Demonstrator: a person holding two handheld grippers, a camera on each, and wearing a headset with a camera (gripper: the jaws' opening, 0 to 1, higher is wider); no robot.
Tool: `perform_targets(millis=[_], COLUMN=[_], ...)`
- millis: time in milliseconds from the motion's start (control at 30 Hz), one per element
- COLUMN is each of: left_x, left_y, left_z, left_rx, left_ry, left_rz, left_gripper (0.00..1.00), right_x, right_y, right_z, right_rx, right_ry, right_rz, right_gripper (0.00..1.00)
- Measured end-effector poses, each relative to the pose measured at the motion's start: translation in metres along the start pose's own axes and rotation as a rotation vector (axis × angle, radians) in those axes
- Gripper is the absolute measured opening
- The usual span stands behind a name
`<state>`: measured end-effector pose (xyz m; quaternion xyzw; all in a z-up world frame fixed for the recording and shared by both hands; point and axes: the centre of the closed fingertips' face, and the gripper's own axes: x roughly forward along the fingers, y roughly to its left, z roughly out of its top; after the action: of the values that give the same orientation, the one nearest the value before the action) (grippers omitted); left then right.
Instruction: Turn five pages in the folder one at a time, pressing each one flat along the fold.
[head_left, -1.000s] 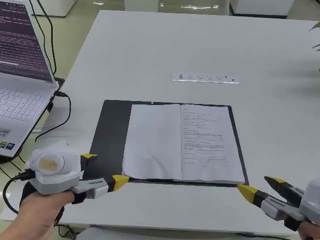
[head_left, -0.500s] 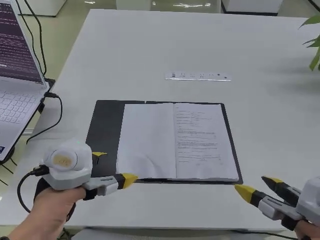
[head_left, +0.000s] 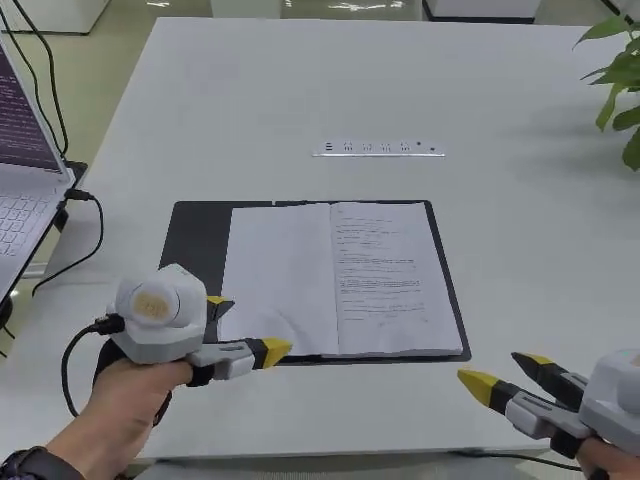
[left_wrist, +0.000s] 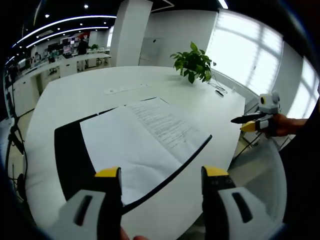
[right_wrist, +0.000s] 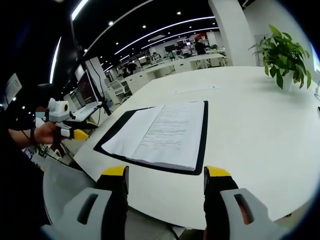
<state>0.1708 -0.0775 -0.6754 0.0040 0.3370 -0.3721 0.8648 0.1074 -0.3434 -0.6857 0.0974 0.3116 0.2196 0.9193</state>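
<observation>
A black folder (head_left: 192, 250) lies open on the white table (head_left: 300, 90), a blank sheet on its left half and a printed page (head_left: 385, 275) on its right. The folder (left_wrist: 70, 160) sits just beyond my left gripper (left_wrist: 161, 172), which is open with nothing between its jaws. In the head view that left gripper (head_left: 245, 327) hovers over the folder's near left corner. My right gripper (head_left: 505, 372) is open and stays off the folder's near right corner, above the table's front edge. From the right gripper (right_wrist: 166, 171) the folder (right_wrist: 202, 137) lies ahead.
A white power strip (head_left: 377, 149) lies on the table beyond the folder. A laptop (head_left: 25, 170) with a black cable stands at the left edge. A green plant (head_left: 618, 90) is at the far right. Desks and people fill the office behind.
The head camera has swung right, shifting the scene left. My left gripper has moved right and inward to the folder's near left corner. The right gripper has barely moved.
</observation>
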Motion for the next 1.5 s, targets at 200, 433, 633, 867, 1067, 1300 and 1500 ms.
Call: perform_targets(millis=[200,433,633,867,1067,1300,1500], left_x=[0.016,0.03,0.045,0.074,0.096,0.121,0.143], left_y=[-0.009,-0.018,-0.024,-0.04,-0.064,-0.083,-0.101], left_z=[0.01,0.017,0.023,0.037,0.046,0.052,0.048], left_rx=[0.017,0.039,0.051,0.059,0.086,0.091,0.102], left_ry=[0.001,0.008,0.009,0.004,0.014,0.022,0.045], left_rz=[-0.029,-0.06,-0.074,-0.095,-0.128,-0.148,-0.162], left_gripper=[0.64,0.63,0.63,0.63,0.63,0.63,0.62], right_x=[-0.003,-0.003,-0.001,0.001,0.001,-0.002,-0.004], right_y=[-0.003,-0.003,-0.002,-0.002,-0.003,-0.004,-0.005], right_z=[-0.001,-0.001,-0.001,-0.003,-0.006,-0.012,-0.015], right_rx=[0.014,0.013,0.012,0.017,0.022,0.032,0.035], right_ry=[-0.002,-0.001,0.003,0.011,0.016,0.026,0.033], right_rz=[-0.01,-0.011,-0.007,-0.003,0.002,0.005,0.009], right_gripper=[0.59,0.59,0.59,0.58,0.58,0.57,0.57])
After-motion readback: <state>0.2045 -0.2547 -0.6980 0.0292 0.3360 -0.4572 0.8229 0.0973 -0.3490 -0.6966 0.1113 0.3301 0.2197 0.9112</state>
